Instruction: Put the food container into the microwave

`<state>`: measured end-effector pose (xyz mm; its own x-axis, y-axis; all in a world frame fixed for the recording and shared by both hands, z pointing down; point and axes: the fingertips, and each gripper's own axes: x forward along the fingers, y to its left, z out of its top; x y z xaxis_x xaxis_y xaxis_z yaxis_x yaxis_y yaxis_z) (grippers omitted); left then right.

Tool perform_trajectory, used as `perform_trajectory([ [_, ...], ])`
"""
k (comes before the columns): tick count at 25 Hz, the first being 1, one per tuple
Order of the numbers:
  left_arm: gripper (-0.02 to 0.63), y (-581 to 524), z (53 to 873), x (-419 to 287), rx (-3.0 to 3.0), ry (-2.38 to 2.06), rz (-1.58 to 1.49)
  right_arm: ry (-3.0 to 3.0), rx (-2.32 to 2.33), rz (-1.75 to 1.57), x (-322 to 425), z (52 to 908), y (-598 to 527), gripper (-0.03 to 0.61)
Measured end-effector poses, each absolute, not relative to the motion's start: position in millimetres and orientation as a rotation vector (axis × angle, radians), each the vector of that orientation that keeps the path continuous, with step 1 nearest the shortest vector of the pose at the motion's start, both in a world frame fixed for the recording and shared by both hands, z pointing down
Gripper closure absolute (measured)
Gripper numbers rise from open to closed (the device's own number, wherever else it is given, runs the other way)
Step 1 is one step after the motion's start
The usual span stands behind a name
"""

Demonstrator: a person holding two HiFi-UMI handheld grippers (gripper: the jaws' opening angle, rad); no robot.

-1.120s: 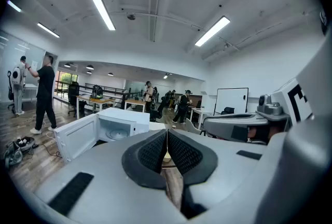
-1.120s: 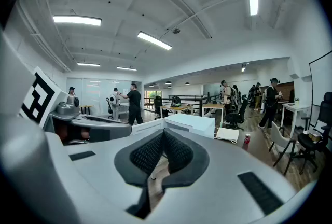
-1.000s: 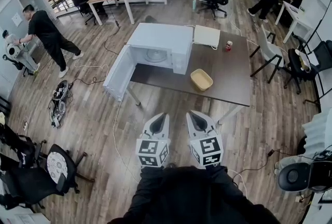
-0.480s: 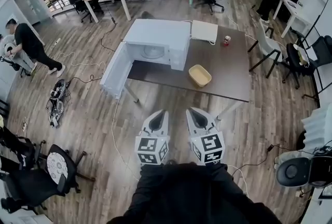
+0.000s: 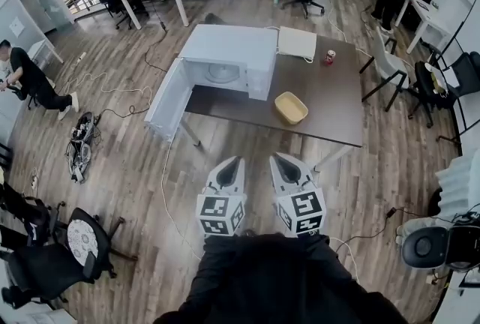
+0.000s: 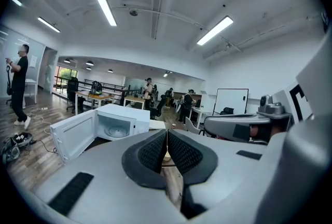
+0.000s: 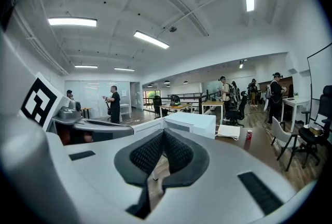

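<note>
A tan food container (image 5: 290, 108) sits on the dark table (image 5: 330, 101), to the right of a white microwave (image 5: 229, 60) whose door (image 5: 166, 100) hangs open to the left. Its glass turntable (image 5: 223, 75) shows inside. Both grippers are held low, short of the table's near edge and pointing at it. My left gripper (image 5: 229, 166) is shut with nothing in it; its pads (image 6: 155, 151) meet. My right gripper (image 5: 284, 163) is likewise shut and empty, its pads (image 7: 176, 151) pressed together. The microwave (image 6: 116, 125) shows ahead left in the left gripper view, and its top (image 7: 191, 123) ahead in the right gripper view.
A red can (image 5: 328, 56) and a white flat device (image 5: 297, 43) lie at the table's far side. A grey chair (image 5: 390, 75) stands right of the table. Cables (image 5: 127, 109) trail over the wooden floor at left. Black office chairs (image 5: 67, 240) stand near left. People work at far desks.
The view has shifted slightly; the table sits marginally nearer. The person at far left has moved further left and crouched. Both grippers stay shut in the same place.
</note>
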<state>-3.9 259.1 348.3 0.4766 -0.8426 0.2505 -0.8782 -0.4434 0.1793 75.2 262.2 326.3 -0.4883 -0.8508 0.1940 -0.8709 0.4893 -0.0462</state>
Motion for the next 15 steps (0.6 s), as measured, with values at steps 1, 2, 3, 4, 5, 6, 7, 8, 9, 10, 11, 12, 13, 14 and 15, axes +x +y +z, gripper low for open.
perform_trajectory([
  [1, 0.578, 259.2, 348.4, -4.1, 2.445, -1.462, 0.178, -2.582, 1.504, 0.208, 74.7, 326.7, 261.9, 0.555],
  [2, 0.578, 259.2, 348.5, -4.7, 2.446, -1.461, 0.178, -2.581, 1.505, 0.209, 73.7, 327.0, 261.4, 0.554],
  [3, 0.578, 259.0, 348.6, -5.9, 2.446, -1.459, 0.178, -2.581, 1.504, 0.209, 72.2, 327.2, 260.8, 0.555],
  [4, 0.578, 258.4, 348.8, -7.2, 2.447, -1.459, 0.179, -2.581, 1.503, 0.208, 70.3, 327.3, 260.1, 0.555],
  [5, 0.578, 257.7, 349.0, -8.6, 2.446, -1.458, 0.18, -2.582, 1.5, 0.207, 68.4, 327.5, 259.2, 0.555],
  [6, 0.578, 256.9, 349.2, -10.0, 2.445, -1.457, 0.18, -2.582, 1.498, 0.207, 66.7, 327.6, 258.4, 0.554],
  [7, 0.578, 256.3, 349.7, -11.3, 2.444, -1.457, 0.181, -2.582, 1.496, 0.208, 65.1, 327.9, 257.6, 0.554],
  [8, 0.578, 255.8, 350.4, -12.8, 2.442, -1.455, 0.18, -2.582, 1.494, 0.209, 63.4, 328.4, 256.9, 0.555],
  [9, 0.578, 255.5, 351.3, -14.9, 2.44, -1.454, 0.179, -2.581, 1.493, 0.21, 61.2, 329.0, 256.4, 0.554],
  [10, 0.578, 255.5, 352.2, -17.8, 2.439, -1.452, 0.178, -2.579, 1.492, 0.21, 58.4, 329.7, 256.1, 0.555],
  [11, 0.578, 255.6, 353.0, -21.3, 2.437, -1.451, 0.177, -2.577, 1.491, 0.211, 55.0, 330.4, 256.0, 0.555],
  [12, 0.578, 256.0, 353.6, -25.0, 2.436, -1.449, 0.176, -2.574, 1.491, 0.212, 51.3, 331.1, 256.3, 0.555],
  [13, 0.578, 256.7, 354.4, -28.6, 2.435, -1.446, 0.175, -2.572, 1.49, 0.213, 47.5, 331.8, 256.9, 0.555],
  [14, 0.578, 257.8, 355.6, -31.9, 2.432, -1.443, 0.176, -2.569, 1.49, 0.216, 43.9, 332.9, 257.9, 0.554],
  [15, 0.578, 259.2, 357.2, -35.3, 2.43, -1.439, 0.177, -2.565, 1.489, 0.219, 40.2, 334.4, 259.4, 0.554],
])
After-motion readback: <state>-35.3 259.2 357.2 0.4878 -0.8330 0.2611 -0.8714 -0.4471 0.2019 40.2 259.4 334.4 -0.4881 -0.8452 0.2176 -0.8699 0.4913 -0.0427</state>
